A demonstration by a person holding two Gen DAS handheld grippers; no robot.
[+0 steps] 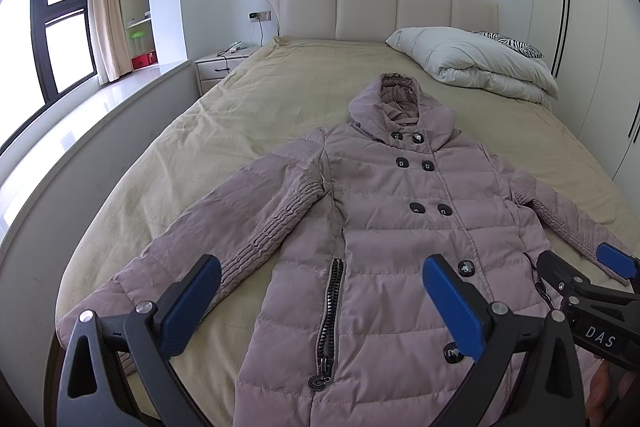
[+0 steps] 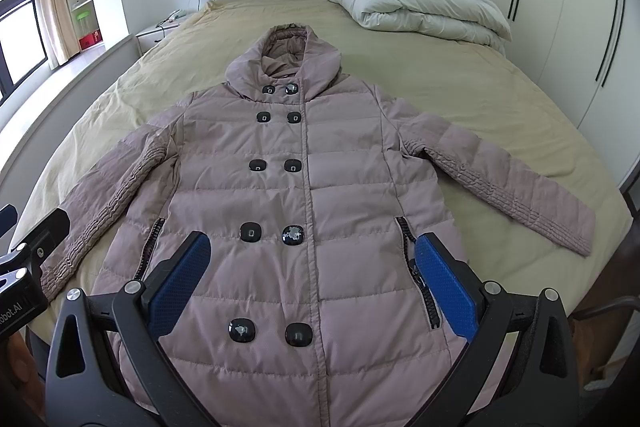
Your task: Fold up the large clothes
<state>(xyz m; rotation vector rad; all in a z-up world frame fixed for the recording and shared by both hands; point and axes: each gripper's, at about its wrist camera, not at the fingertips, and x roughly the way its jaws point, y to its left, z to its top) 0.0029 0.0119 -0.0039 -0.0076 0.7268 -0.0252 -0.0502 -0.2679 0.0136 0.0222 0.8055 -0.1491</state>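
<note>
A dusty pink hooded puffer coat lies flat, front up, on the bed, sleeves spread out to both sides; it fills the middle of the right wrist view too. My left gripper is open and empty, held above the coat's lower left part near the zip pocket. My right gripper is open and empty above the coat's lower front. The right gripper also shows at the right edge of the left wrist view. The left gripper's body shows at the left edge of the right wrist view.
The bed has a beige cover and a padded headboard. A folded white duvet and a zebra pillow lie at the head, right. A nightstand, window ledge and shelves stand left; wardrobe doors right.
</note>
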